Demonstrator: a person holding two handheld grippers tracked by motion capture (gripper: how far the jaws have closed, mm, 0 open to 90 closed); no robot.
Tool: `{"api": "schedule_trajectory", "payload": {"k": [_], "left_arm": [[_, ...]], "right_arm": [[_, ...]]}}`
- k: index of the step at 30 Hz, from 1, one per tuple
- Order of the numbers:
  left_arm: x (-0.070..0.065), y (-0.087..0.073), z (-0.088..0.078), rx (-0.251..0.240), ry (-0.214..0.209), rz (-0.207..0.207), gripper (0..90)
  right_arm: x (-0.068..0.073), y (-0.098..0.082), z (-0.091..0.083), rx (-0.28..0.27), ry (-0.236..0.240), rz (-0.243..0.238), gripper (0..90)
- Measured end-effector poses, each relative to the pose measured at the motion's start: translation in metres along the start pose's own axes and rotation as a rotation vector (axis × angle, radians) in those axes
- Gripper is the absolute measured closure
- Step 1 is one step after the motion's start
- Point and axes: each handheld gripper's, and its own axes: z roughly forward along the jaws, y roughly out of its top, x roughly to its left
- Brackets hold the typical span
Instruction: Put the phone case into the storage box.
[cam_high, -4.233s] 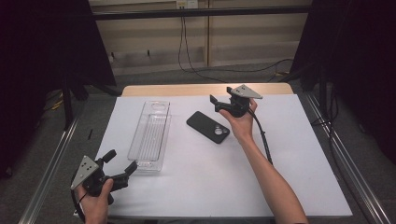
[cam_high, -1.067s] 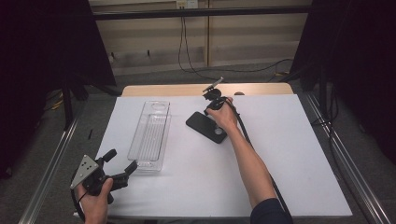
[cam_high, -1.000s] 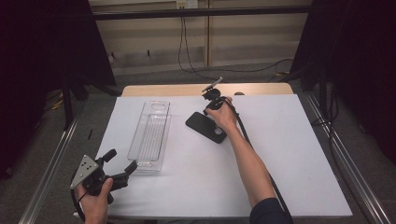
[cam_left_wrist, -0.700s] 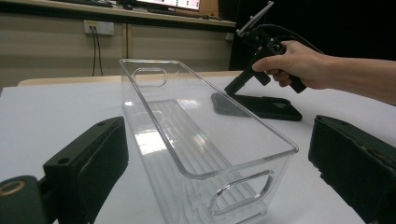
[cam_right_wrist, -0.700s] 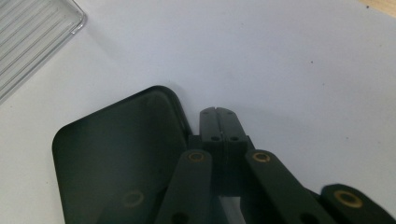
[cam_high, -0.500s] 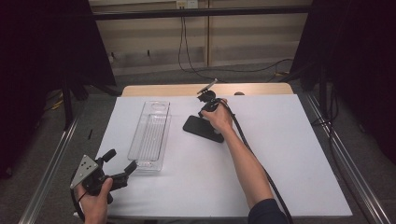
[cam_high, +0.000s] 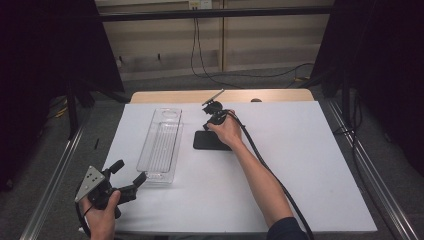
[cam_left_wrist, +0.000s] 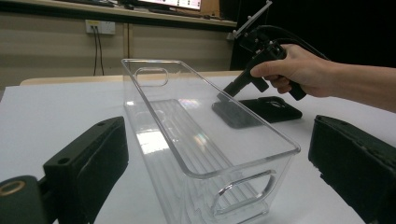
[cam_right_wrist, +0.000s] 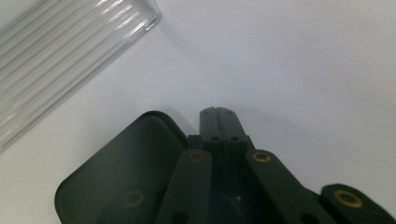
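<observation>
Two grippers out. Right gripper (cam_high: 212, 111), jaws pressed together, tips down at the far edge of the flat black phone case (cam_high: 212, 140) on the white table (cam_high: 310, 165), beside the clear plastic bin (cam_high: 162, 142). Left gripper (cam_high: 127, 177) spread wide, empty, near the bin's end. Looks like nudging; next probably needs a grip.
</observation>
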Motion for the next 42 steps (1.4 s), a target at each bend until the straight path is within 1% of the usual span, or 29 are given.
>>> {"api": "schedule_trajectory", "payload": {"k": [5,11,16,17,20,23,25,26,27,34,36,40,42], "left_arm": [[-0.001,0.000,0.000,0.002,-0.001,0.003,4.9],[-0.001,0.000,0.001,0.003,0.001,0.001,4.9],[-0.001,0.001,0.000,-0.004,0.001,0.001,4.9],[-0.001,0.001,0.000,-0.004,0.001,-0.001,4.9],[-0.001,0.001,0.000,-0.008,0.000,-0.003,4.9],[-0.001,0.001,0.000,-0.005,0.000,-0.005,4.9],[-0.001,0.001,0.000,-0.008,0.001,-0.003,4.9],[-0.001,0.001,0.000,-0.008,0.001,-0.003,4.9],[-0.001,0.001,0.000,-0.006,0.001,-0.003,4.9],[-0.003,0.000,0.002,0.005,-0.003,-0.001,4.9],[-0.002,0.001,0.002,0.003,-0.004,0.002,4.9],[-0.002,0.000,0.002,0.000,-0.002,-0.004,4.9],[-0.002,0.000,0.002,0.001,-0.003,-0.003,4.9]], "right_arm": [[0.009,-0.004,0.000,-0.002,0.025,-0.012,90.0],[0.014,-0.013,-0.003,-0.008,0.056,-0.027,90.0],[0.018,-0.021,-0.007,-0.016,0.060,-0.045,90.0],[0.018,-0.022,-0.008,-0.018,0.062,-0.039,90.0],[0.020,-0.026,-0.011,-0.014,0.065,-0.050,90.0],[0.023,-0.031,-0.013,-0.021,0.057,-0.085,90.0],[0.024,-0.034,-0.015,-0.023,0.058,-0.096,90.0],[0.025,-0.035,-0.016,-0.027,0.061,-0.090,90.0],[0.025,-0.037,-0.016,-0.028,0.060,-0.094,90.0],[0.038,-0.042,-0.020,-0.009,0.054,-0.157,90.0],[0.040,-0.045,-0.021,-0.011,0.060,-0.160,90.0],[0.042,-0.050,-0.024,-0.010,0.072,-0.164,90.0],[0.042,-0.053,-0.026,-0.014,0.079,-0.159,90.0]]}}
